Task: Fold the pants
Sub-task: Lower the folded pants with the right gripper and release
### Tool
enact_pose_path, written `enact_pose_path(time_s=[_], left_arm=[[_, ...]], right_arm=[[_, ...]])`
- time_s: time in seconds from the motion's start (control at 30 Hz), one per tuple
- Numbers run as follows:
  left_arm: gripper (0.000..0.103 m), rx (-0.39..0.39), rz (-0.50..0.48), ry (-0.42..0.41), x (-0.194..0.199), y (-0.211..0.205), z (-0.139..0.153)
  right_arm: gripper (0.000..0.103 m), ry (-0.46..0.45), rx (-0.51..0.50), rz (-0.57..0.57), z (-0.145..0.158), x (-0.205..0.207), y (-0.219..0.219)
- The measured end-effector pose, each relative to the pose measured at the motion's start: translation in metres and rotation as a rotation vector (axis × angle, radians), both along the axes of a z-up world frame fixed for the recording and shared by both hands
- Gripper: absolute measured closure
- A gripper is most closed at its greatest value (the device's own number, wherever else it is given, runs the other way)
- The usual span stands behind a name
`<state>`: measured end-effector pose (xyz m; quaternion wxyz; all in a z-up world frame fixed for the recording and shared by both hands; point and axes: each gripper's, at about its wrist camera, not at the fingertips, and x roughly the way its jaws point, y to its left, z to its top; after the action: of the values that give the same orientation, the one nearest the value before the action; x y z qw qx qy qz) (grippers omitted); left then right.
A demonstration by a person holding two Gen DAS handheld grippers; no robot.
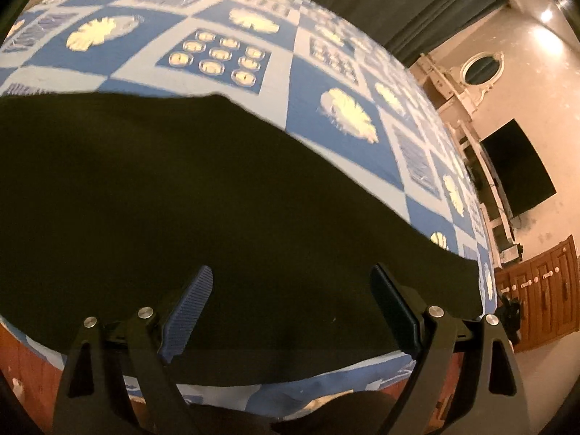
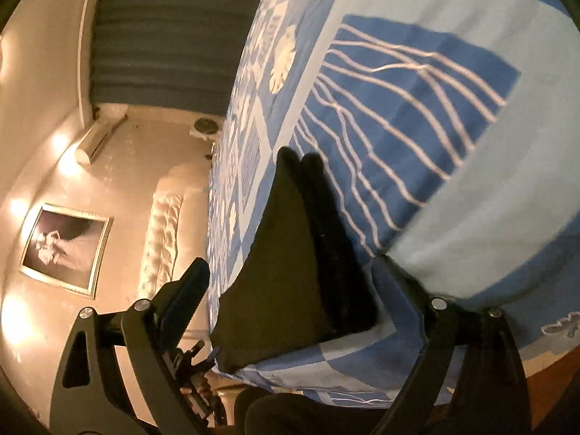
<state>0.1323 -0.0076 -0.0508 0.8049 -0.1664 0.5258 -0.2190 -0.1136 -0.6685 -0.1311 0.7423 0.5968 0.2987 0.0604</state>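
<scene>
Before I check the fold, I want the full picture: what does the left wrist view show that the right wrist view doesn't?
Left wrist only: a wall-mounted TV, wooden cabinets and an oval mirror.
Right wrist only: a framed picture, an air conditioner and a tufted headboard.
Both: the dark pants on the blue patterned bedspread, with open fingers.

Left gripper (image 1: 291, 304) fingers spread wide, right gripper (image 2: 290, 301) likewise, both empty
</scene>
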Motion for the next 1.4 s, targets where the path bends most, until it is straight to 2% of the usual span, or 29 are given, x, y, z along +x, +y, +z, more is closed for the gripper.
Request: enact_pose_path(time_s=[0.17, 0.23, 0.37, 0.47, 0.53, 0.57, 0.73, 0.77, 0.8, 0.87, 0.93, 0.97, 1.0, 1.07, 1.13, 1.27, 1.33, 1.4], left_arm=[[0.016, 0.018, -0.029, -0.005, -0.001, -0.006, -0.001], [0.016, 0.029, -0.034, 0.004, -0.001, -0.007, -0.003], [0.016, 0.035, -0.031, 0.025, 0.000, -0.006, -0.007], [0.016, 0.044, -0.033, 0.017, -0.001, -0.006, -0.007], [0.016, 0.055, -0.039, 0.016, -0.001, -0.007, -0.008], [0.016, 0.062, -0.040, 0.017, -0.001, -0.008, -0.009], [0.016, 0.070, -0.038, 0.021, -0.002, -0.006, -0.011], [0.016, 0.071, -0.036, 0.021, -0.002, -0.005, -0.011], [0.016, 0.072, -0.035, 0.024, -0.002, -0.004, -0.012], [0.016, 0.071, -0.037, 0.029, -0.001, -0.003, -0.013], [0.016, 0.074, -0.041, 0.028, -0.002, -0.003, -0.013], [0.016, 0.078, -0.045, 0.026, -0.002, -0.003, -0.013], [0.016, 0.082, -0.048, 0.025, -0.002, -0.003, -0.013], [0.016, 0.090, -0.052, 0.022, -0.002, -0.005, -0.013], [0.016, 0.090, -0.050, 0.022, -0.002, -0.006, -0.013], [0.016, 0.093, -0.050, 0.023, -0.002, -0.007, -0.012], [0.016, 0.096, -0.053, 0.021, -0.002, -0.007, -0.012], [0.016, 0.104, -0.058, 0.019, -0.002, -0.008, -0.013]], right_arm=[[0.012, 0.001, -0.020, 0.050, 0.008, 0.014, 0.009], [0.015, 0.012, -0.046, 0.096, 0.011, 0.024, 0.017], [0.038, 0.025, -0.035, 0.134, 0.001, 0.023, 0.023], [0.045, 0.025, -0.028, 0.163, -0.001, 0.033, 0.027], [0.060, 0.031, -0.031, 0.178, -0.003, 0.038, 0.031], [0.072, 0.036, -0.039, 0.186, -0.003, 0.040, 0.032], [0.082, 0.062, -0.260, 0.122, 0.024, 0.036, 0.031], [0.087, 0.112, -0.321, 0.108, 0.021, 0.033, 0.026], [0.090, 0.149, -0.296, 0.112, 0.008, 0.030, 0.021], [0.090, 0.114, -0.210, 0.114, -0.002, 0.026, 0.015], [0.085, 0.091, -0.207, 0.116, 0.005, 0.022, 0.011], [0.075, 0.085, -0.217, 0.097, 0.011, 0.018, 0.006], [0.052, 0.051, -0.217, 0.058, 0.020, 0.012, -0.004], [0.030, 0.008, -0.186, 0.007, 0.029, 0.007, -0.020], [0.029, -0.014, -0.152, 0.000, 0.029, 0.015, -0.033], [0.029, 0.041, -0.189, 0.064, 0.017, 0.051, -0.032], [0.029, 0.049, -0.208, 0.143, 0.017, 0.072, -0.021], [0.029, 0.060, -0.185, 0.266, 0.015, 0.095, 0.000]])
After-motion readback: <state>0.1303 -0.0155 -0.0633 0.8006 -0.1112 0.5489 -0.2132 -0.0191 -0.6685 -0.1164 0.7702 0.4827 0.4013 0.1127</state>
